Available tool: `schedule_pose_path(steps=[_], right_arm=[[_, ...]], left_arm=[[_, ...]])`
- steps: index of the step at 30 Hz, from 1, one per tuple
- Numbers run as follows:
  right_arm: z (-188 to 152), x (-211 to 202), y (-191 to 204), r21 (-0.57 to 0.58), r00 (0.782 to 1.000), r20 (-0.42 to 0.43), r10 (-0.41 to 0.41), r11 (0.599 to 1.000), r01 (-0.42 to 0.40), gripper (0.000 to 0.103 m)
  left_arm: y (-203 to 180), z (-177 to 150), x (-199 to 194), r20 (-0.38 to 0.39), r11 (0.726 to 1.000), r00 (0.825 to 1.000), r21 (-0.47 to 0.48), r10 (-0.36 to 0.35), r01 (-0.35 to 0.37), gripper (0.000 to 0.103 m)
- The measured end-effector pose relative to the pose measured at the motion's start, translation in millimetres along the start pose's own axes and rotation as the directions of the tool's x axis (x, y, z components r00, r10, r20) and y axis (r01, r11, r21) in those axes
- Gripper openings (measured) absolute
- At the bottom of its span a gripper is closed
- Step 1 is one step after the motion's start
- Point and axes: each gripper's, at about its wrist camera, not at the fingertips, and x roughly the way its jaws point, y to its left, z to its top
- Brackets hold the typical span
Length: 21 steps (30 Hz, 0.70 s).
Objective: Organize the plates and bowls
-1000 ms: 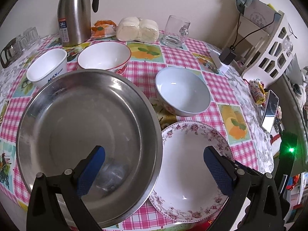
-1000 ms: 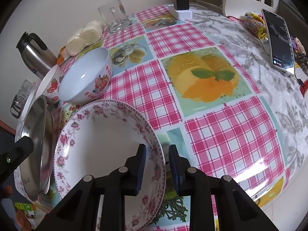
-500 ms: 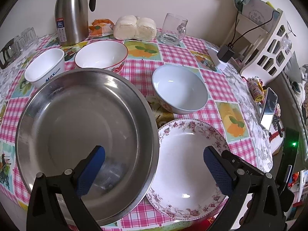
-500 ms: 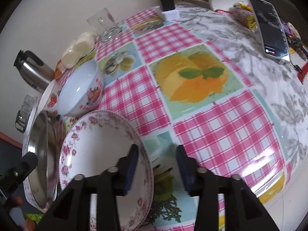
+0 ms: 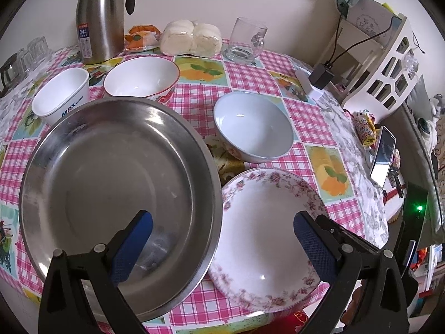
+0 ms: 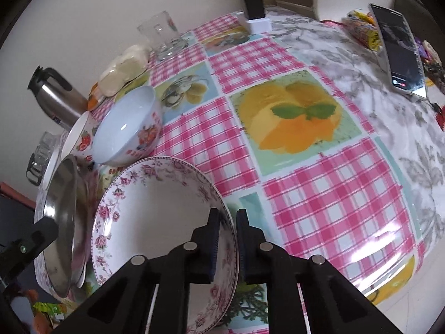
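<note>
Table (image 5: 250, 80): round, covered in glossy plastic cloth, pink gingham squares alternating with printed fruit panels; grey floral print on the far right part.

Floral plate (image 6: 155, 211): glazed white ceramic, deep well, pink rose band round the rim. It lies at the near edge of the table, just beside the steel basin, its left edge tucked under the basin's rim in the left wrist view.

Steel basin (image 5: 116, 189): round, brushed stainless metal, wide sloping wall, dull reflections, scuffed.

Bowls, count three. Pale blue-white ceramic bowl (image 5: 253, 126) with flower decal on the outside, just behind the floral plate. White bowl (image 5: 141, 79) with red rim and strawberry print, behind the basin. Squarish white container (image 5: 59, 96) with blue lettering, left of that.

Other items along the wall: one steel thermos jug (image 5: 101, 16) with black handle, one clear glass mug (image 5: 246, 40), one wrapped pack of pale buns (image 5: 192, 40). One phone (image 6: 400, 53) lies screen up at the right.

Right gripper (image 6: 228, 224): black arms, blue textured pads, clenched on the floral plate's right rim, one pad inside the well and one outside.

Left gripper (image 5: 222, 236): released, jaws spread wide, one pad over the basin, the other over the plate, grasping nothing.
</note>
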Motion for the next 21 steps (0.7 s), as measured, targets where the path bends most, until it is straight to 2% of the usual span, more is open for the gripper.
schedule_pose_path(steps=[3, 8, 11, 13, 19, 21], right_arm=[[2, -4, -7, 0.005, 0.998, 0.022, -0.058, 0.998, 0.057, 0.013], [7, -10, -28, 0.059, 0.993, 0.043, -0.106, 0.993, 0.103, 0.013], [10, -13, -42, 0.088, 0.989, 0.053, -0.135, 0.988, 0.13, 0.013], [10, -15, -50, 0.116, 0.99, 0.053, -0.13, 0.986, 0.123, 0.013], [11, -15, -60, 0.155, 0.992, 0.054, -0.11, 0.983, 0.101, 0.017], [12, -13, -59, 0.149, 0.993, 0.05, -0.108, 0.984, 0.1, 0.017]], left_arm=[[-6, 0, -1, -0.003, 1.0, 1.0, 0.02, -0.023, 0.023, 0.096], [-29, -3, 3, -0.031, 0.994, 0.998, 0.087, -0.057, 0.06, 0.081], [-44, -6, 12, -0.079, 0.99, 0.993, 0.103, -0.09, 0.098, 0.075], [-54, -10, 21, -0.12, 0.988, 0.987, 0.105, -0.103, 0.116, 0.075], [-68, -17, 52, -0.202, 0.991, 0.978, 0.107, -0.059, 0.081, 0.073], [-67, -19, 62, -0.23, 0.993, 0.972, 0.094, -0.047, 0.07, 0.063]])
